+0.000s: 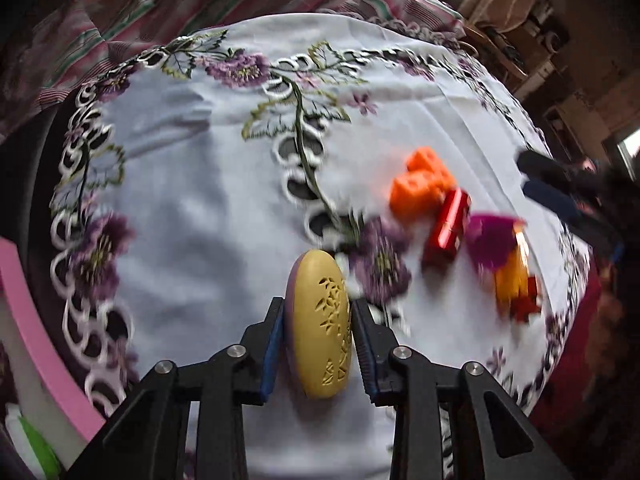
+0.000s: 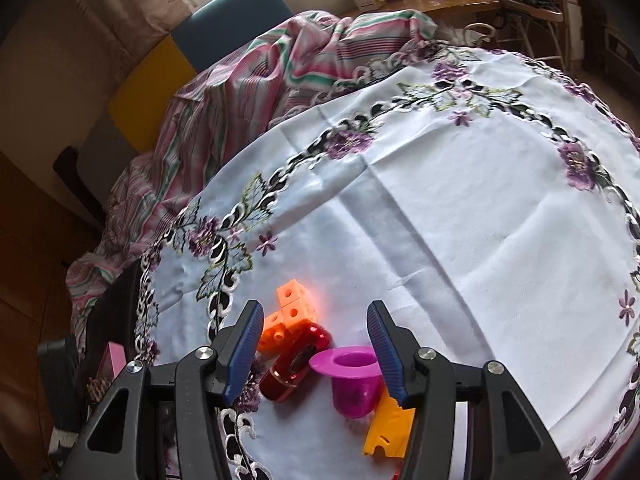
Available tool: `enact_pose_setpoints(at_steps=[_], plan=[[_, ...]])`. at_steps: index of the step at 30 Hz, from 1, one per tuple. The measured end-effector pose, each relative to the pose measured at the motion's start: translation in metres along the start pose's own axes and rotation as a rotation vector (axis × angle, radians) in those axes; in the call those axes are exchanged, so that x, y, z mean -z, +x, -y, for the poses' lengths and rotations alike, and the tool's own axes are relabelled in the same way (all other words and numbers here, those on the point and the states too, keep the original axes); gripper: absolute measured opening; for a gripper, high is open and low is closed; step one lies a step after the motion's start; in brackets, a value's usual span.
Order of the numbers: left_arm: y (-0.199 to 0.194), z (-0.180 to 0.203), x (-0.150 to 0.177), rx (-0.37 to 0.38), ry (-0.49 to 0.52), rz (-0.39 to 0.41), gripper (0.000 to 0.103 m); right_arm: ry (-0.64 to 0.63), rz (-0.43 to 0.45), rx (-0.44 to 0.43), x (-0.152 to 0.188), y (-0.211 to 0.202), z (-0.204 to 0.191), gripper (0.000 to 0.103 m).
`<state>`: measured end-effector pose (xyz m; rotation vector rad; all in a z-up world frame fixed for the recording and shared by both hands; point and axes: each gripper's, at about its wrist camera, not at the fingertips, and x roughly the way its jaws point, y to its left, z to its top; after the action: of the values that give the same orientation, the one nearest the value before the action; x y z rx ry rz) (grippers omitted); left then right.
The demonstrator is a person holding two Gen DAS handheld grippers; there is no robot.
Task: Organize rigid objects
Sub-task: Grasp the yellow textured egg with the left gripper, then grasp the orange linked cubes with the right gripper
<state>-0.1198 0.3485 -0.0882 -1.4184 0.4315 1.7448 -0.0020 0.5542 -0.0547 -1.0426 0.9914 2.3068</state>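
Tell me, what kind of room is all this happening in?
Most likely a lived-in home, perhaps a dining or living room. An embroidered floral tablecloth covers the round table, a striped pink blanket lies bunched behind it, and a wooden side table holds small boxes by a curtained window.

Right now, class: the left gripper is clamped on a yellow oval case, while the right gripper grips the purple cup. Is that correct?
Not quite. The right gripper grips nothing: its jaws stand open around the purple cup, as the right wrist view shows. The left gripper is indeed clamped on the yellow oval case.
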Motion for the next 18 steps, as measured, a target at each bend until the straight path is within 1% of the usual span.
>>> enact_pose_setpoints(at_steps=[2, 4, 5, 7, 9, 11, 12, 13, 18], plan=[[-0.003, 0.001, 0.007, -0.011, 0.009, 0.013, 0.033, -0.06, -0.018, -0.007, 0.002, 0.004, -0.012, 0.055], [-0.003, -0.002, 0.009, -0.017, -0.01, 0.022, 0.033, -0.141, -0.043, -0.004, 0.005, 0.011, -0.028, 0.055], [-0.002, -0.003, 0.008, -0.015, -0.019, 0.027, 0.033, -0.184, -0.053, 0.006, 0.006, 0.014, -0.035, 0.06], [0.001, -0.006, 0.008, -0.035, -0.032, 0.029, 0.034, -0.294, -0.079, 0.041, 0.009, 0.025, -0.052, 0.066], [0.003, -0.003, 0.009, -0.057, -0.026, 0.043, 0.035, -0.384, -0.109, 0.086, 0.01, 0.037, -0.065, 0.068], [0.004, -0.001, 0.009, -0.071, -0.021, 0.05, 0.036, -0.451, -0.147, 0.111, 0.01, 0.05, -0.07, 0.073], [0.005, 0.001, 0.01, -0.075, -0.016, 0.052, 0.038, -0.48, -0.182, 0.119, 0.011, 0.059, -0.073, 0.076], [0.005, 0.002, 0.011, -0.08, -0.011, 0.056, 0.039, -0.497, -0.205, 0.13, 0.012, 0.065, -0.073, 0.076], [0.005, 0.008, 0.017, -0.113, 0.033, 0.076, 0.039, -0.539, -0.276, 0.191, 0.016, 0.092, -0.07, 0.077]])
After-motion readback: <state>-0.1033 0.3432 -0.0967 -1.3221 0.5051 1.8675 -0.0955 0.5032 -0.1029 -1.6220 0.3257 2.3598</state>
